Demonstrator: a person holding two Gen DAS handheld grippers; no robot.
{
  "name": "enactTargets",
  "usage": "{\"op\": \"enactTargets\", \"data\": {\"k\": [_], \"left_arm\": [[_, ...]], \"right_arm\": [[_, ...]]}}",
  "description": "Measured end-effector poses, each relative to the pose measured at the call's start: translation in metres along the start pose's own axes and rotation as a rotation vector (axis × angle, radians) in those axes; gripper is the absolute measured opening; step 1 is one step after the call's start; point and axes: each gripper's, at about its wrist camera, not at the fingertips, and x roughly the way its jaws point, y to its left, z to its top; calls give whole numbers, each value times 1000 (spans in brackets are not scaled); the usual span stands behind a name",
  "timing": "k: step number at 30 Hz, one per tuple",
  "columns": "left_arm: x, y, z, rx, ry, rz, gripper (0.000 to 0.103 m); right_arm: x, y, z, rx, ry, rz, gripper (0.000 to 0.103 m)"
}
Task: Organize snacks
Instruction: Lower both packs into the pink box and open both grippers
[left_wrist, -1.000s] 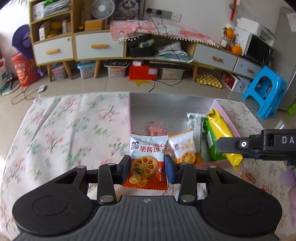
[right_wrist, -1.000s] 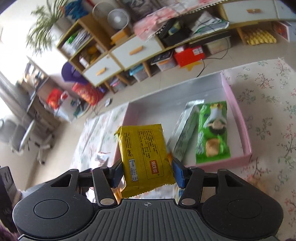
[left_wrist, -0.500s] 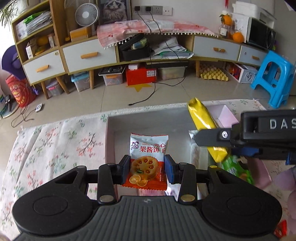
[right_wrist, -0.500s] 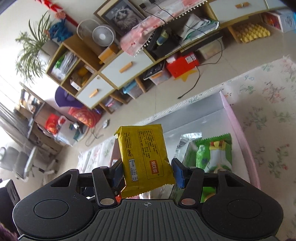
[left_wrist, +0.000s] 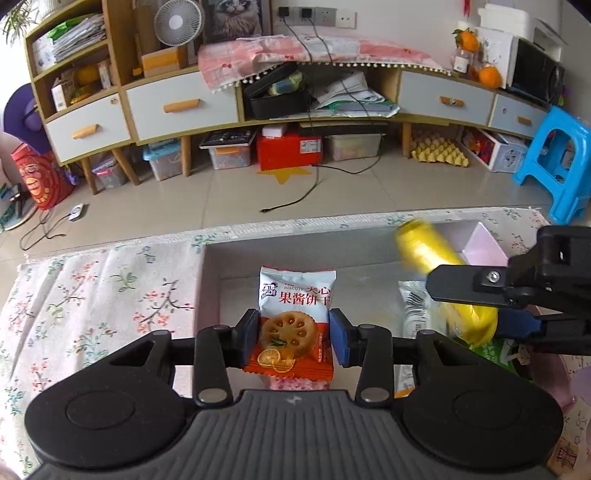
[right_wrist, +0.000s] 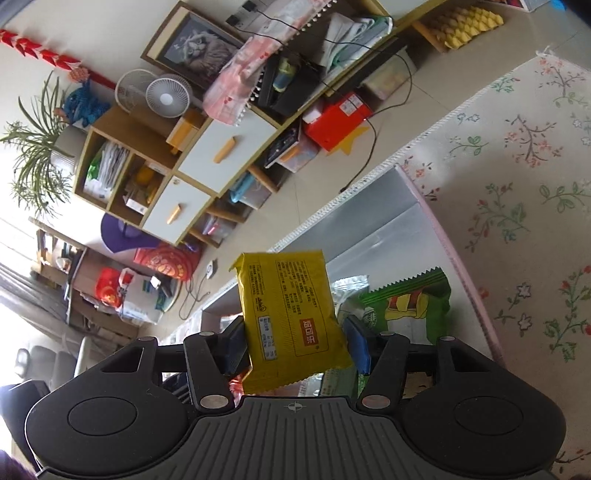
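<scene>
My left gripper (left_wrist: 293, 338) is shut on a white and orange biscuit packet (left_wrist: 295, 314) and holds it over the near left part of the pink box (left_wrist: 210, 280). My right gripper (right_wrist: 295, 345) is shut on a yellow snack packet (right_wrist: 291, 317) and holds it tilted above the box; it also shows blurred in the left wrist view (left_wrist: 443, 288), to the right of my left gripper. A green snack packet (right_wrist: 410, 306) and a silver packet (right_wrist: 349, 286) lie in the box (right_wrist: 436, 229).
The box stands on a floral tablecloth (left_wrist: 99, 288). Past the table's far edge are the tiled floor, a long low cabinet (left_wrist: 184, 107) and a blue stool (left_wrist: 557, 162). A pink packet (left_wrist: 295, 382) lies under the biscuit packet.
Both grippers have moved forward over the box with their packets still held. The right gripper has tilted and the yellow packet has shifted right in the left wrist view.
</scene>
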Motion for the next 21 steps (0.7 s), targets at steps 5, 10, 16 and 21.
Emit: {"op": "enactTargets", "data": {"k": [5,10,16,21], "left_arm": [[-6,-2,-1,13,-26,-7,61],[-20,2,-2,-21,-25,-20,72],[-38,5,-6,-38,-26,-12,80],[-56,10,-13,-69,-45,-23,87]], "right_arm": [[-7,4,2,4,-15,14,78],[-18,11,2,-29,-24,-12,78],[-40,27,-8,-128,-18,-78,81],[-60,41,-19,-188,-21,-110,86]]}}
